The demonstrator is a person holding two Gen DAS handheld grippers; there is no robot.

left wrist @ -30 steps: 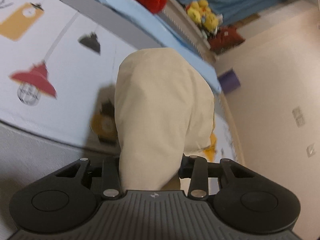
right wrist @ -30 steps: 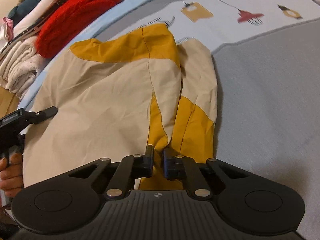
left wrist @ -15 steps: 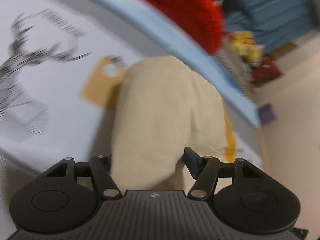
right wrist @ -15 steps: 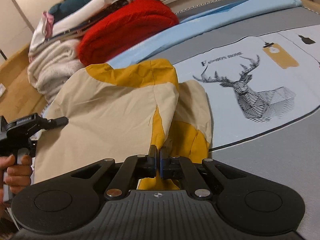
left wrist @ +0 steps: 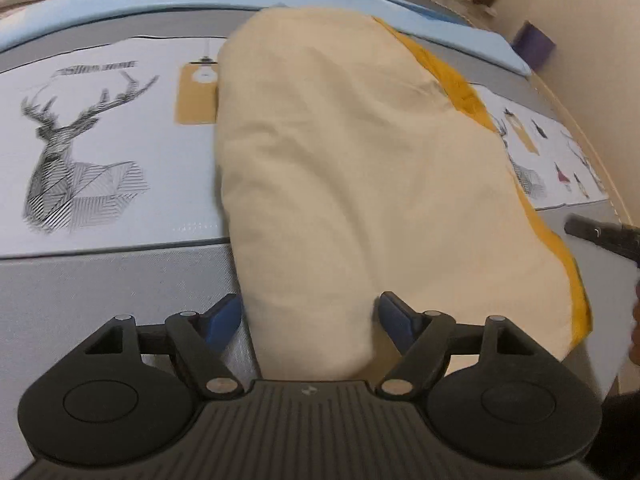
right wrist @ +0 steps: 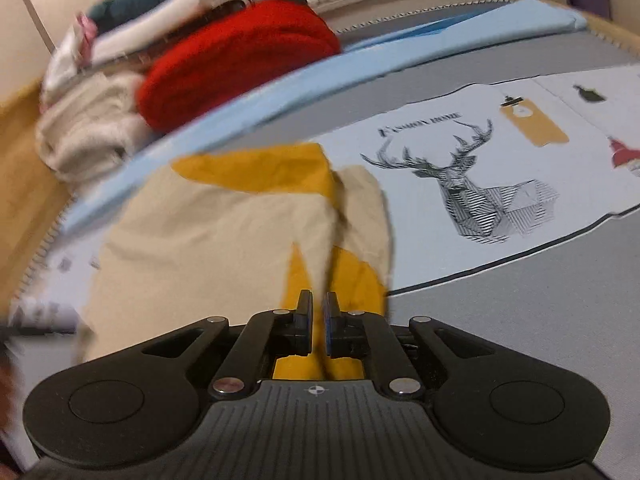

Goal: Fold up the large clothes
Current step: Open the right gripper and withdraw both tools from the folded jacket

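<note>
A large beige and mustard-yellow garment (left wrist: pixel 352 168) lies folded on the bed. In the left wrist view my left gripper (left wrist: pixel 310 316) is open, its blue-padded fingers spread on either side of the garment's near end without pinching it. In the right wrist view the same garment (right wrist: pixel 224 236) lies ahead, and my right gripper (right wrist: pixel 318 312) is shut on a mustard-yellow edge of it. The tip of the right gripper (left wrist: pixel 600 234) shows at the right edge of the left wrist view.
The bed has a grey cover (right wrist: pixel 520 320) with a white printed panel showing a deer (left wrist: pixel 72 164) and lamps. A light blue sheet (right wrist: pixel 320 76) runs behind. A pile of folded clothes with a red knit (right wrist: pixel 240 60) stands at the back left.
My left gripper has opened and let go of the beige cloth, which now lies on the bed. Both grippers have swung over the bed. The right stays shut on the yellow edge.
</note>
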